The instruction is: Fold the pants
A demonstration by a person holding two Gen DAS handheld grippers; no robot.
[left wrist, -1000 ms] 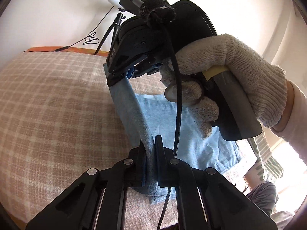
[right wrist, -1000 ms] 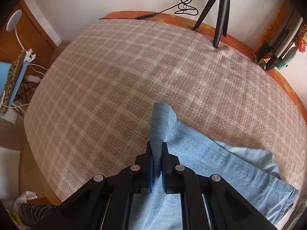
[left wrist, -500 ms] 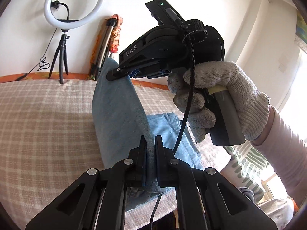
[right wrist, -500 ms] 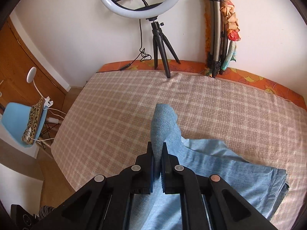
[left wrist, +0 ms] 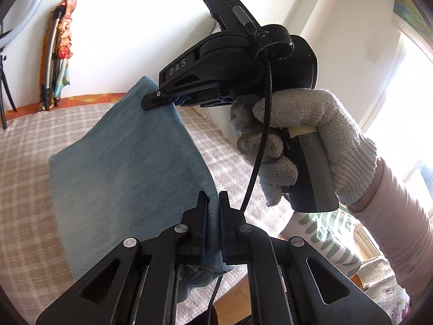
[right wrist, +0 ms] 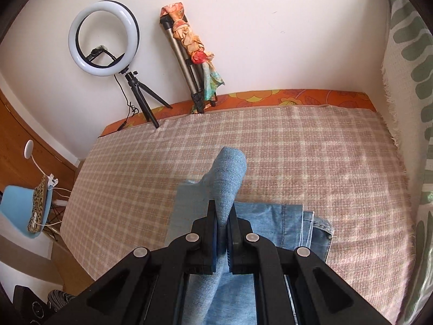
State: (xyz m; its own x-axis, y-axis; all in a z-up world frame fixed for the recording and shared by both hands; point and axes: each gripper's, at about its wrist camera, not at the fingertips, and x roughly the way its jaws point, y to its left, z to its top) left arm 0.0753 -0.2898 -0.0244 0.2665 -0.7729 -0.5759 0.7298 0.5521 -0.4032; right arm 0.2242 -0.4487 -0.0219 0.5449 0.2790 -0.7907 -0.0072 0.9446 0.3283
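Both grippers have swept the denim pants point(right wrist: 232, 178) across the bed point(right wrist: 311, 146): a moment ago the far wall was barely in view, now the ring light point(right wrist: 103, 38) sits upper left. The fold is under way. The left gripper point(left wrist: 213, 203) and right gripper point(right wrist: 222, 214) each clamp a lifted edge. Only the right view shows the hem layers lying flat at lower centre; only the left shows the gloved hand point(left wrist: 311, 140).

Daylight floods both fisheye views, blowing out the window point(left wrist: 406, 124) at the left view's right edge to white glare and leaving the near side of the pants point(left wrist: 127, 168) in soft shadow, while straight lines bow toward dark vignetted corners and everything stays fairly sharp.
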